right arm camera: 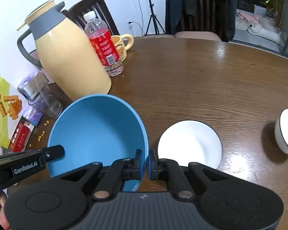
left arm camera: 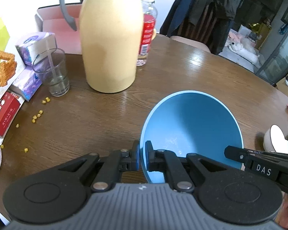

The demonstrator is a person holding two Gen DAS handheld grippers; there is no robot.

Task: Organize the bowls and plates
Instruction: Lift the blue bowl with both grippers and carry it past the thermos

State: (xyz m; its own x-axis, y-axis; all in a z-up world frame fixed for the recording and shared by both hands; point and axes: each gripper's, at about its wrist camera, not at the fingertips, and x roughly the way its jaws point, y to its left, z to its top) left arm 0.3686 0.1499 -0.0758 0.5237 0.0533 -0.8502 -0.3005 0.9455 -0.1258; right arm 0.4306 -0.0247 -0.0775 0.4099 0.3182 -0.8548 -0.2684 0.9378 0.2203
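Both grippers share 1 load. The left gripper [left arm camera: 142,156] has its fingers clamped on the near-left rim of the blue bowl [left arm camera: 192,128], and the right gripper [right arm camera: 146,161] has its fingers clamped on the opposite rim of that same blue bowl [right arm camera: 98,130]. Each pair pinches the thin wall, 1 finger inside and 1 outside, which keeps a wide, smooth bowl from swinging as a single pinch would allow.

The bowl looks tilted, its far rim raised and its hollow facing the cameras, apparently clear of the wooden table [right arm camera: 201,76]. It is empty.

Just to the right of it a white plate [right arm camera: 190,143] lies flat on the table, and a white bowl [right arm camera: 287,132] stands well apart at the right edge. The likely aim is to gather these pieces into 1 stack.

A yellow thermos jug [left arm camera: 109,44], a glass [left arm camera: 53,72] and scattered crumbs [left arm camera: 37,115] crowd the left side, so the open right side suits the sorting better.
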